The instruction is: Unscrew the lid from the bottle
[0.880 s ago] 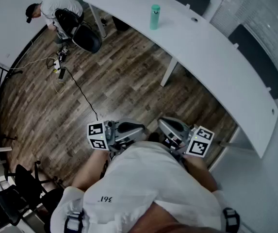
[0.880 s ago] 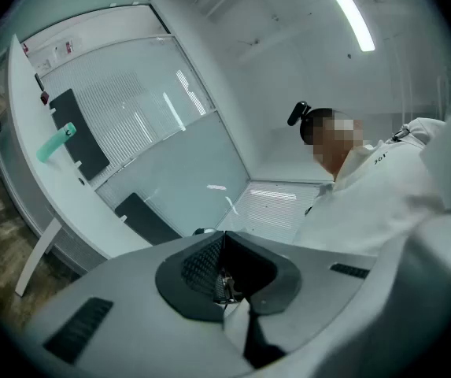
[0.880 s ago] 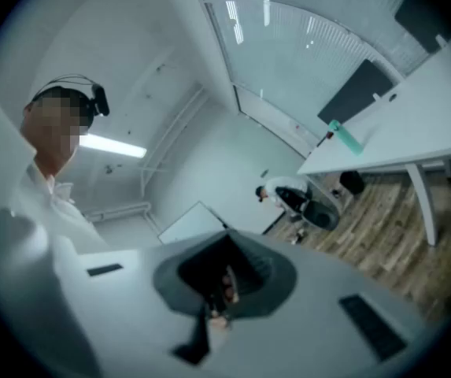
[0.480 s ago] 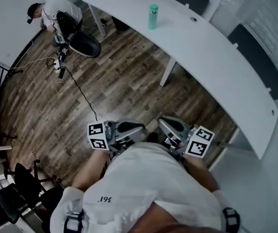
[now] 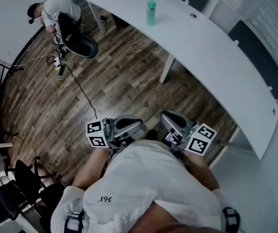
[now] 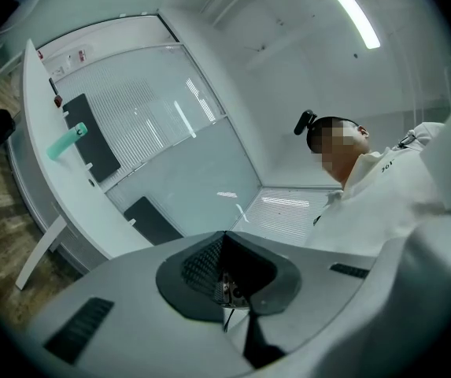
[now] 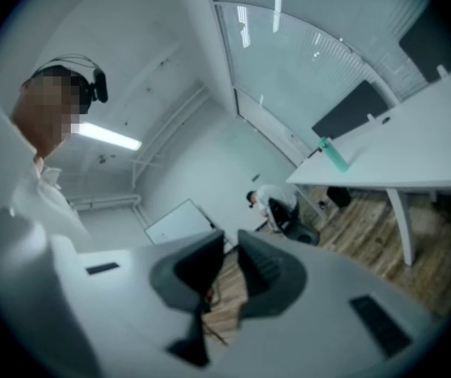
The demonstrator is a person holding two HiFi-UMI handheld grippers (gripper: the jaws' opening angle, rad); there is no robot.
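A teal bottle (image 5: pixel 151 12) with its lid on stands upright on the long white curved table (image 5: pixel 216 57), far across the room. It shows small in the left gripper view as the bottle (image 6: pixel 66 142) and in the right gripper view as the bottle (image 7: pixel 335 156). My left gripper (image 5: pixel 138 125) and right gripper (image 5: pixel 165 119) are held close against the person's chest, well away from the table. The left gripper (image 6: pixel 225 246) is shut on nothing. The right gripper (image 7: pixel 229 246) has its jaws almost together, also with nothing between them.
Wooden floor (image 5: pixel 119 81) lies between me and the table, with a white table leg (image 5: pixel 167 69). At the far left another person (image 5: pixel 56 8) bends beside a black chair (image 5: pixel 78 41), with cables (image 5: pixel 61 72) on the floor. More black chairs (image 5: pixel 22 183) stand at the lower left.
The head view has shifted a little, so the bottle and table sit higher in the frame. Both grippers stay at the chest, jaws unchanged.
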